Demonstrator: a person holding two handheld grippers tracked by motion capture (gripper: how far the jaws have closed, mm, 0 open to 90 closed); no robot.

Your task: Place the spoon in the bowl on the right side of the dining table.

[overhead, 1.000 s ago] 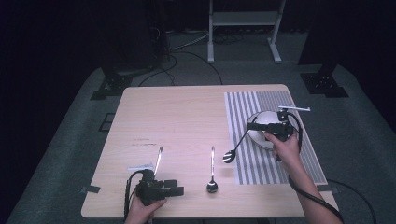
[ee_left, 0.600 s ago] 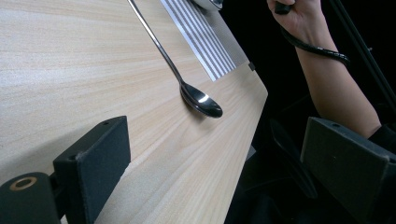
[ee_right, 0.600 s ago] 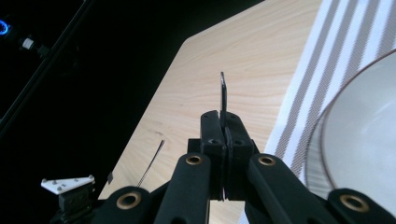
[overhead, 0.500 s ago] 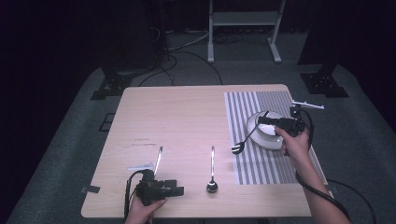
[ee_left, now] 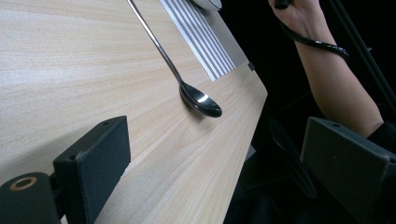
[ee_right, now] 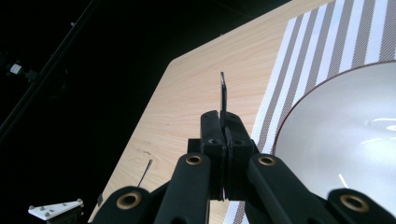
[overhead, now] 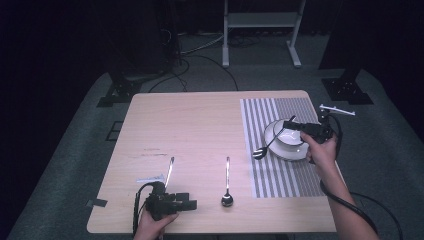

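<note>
The right gripper (overhead: pixel 296 126) has its jaws clamped on the fork (overhead: pixel 265 147) handle, tines hanging over the striped mat (overhead: pixel 280 180) just left of the plate (overhead: pixel 290 145) near the tabletop's right edge — next, I judge, lower it flat beside the plate and release.

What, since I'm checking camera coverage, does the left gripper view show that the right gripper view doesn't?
Left gripper view: a shiny metal spoon lying on the table, the person's right forearm beyond the table edge, and the left gripper with its jaws wide apart.

Right gripper view: the right gripper with its jaws shut on the thin handle of a dark metal fork.

Shared: the light wooden table, the grey-and-white striped placemat and the white round plate, just a sliver of it in the left gripper view.
</note>
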